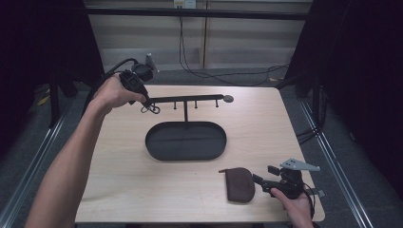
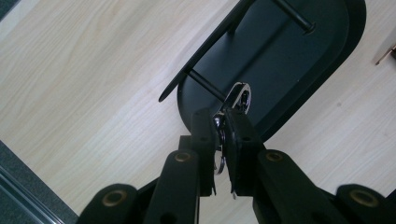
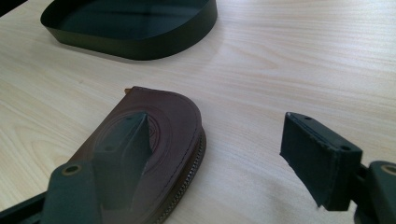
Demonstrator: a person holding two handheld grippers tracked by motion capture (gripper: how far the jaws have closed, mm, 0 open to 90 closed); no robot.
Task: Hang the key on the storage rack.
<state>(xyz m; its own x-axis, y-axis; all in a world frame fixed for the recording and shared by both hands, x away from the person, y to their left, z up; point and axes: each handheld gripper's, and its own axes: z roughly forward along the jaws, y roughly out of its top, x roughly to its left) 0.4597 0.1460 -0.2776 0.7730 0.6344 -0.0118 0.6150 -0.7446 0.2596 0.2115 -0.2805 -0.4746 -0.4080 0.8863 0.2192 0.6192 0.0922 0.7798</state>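
Right up close to the camera is the person's left forearm (image 1: 66,166), coming in from the bottom and reaching out over the light wood bench (image 1: 119,185). Next biggest thing is the black stand: an oval tray base (image 1: 185,141) in the middle of the bench with a thin post going up to a crossbar (image 1: 187,99) that has little pegs hanging under it. Then comes the brown leather pouch (image 1: 240,184), lying flat near the front edge, well apart from the tray.

Over at the left end of the crossbar, the left gripper (image 1: 142,99) is clenched on a silver key ring (image 2: 239,99). In the left gripper view the ring sits pinched between the black jaws, poking out past their tips right by one of the pegs. I can't tell whether it's actually hooked on the peg.

Down by the pouch, the right gripper (image 1: 260,179) is released, jaws spread wide, one jaw over the pouch's edge.
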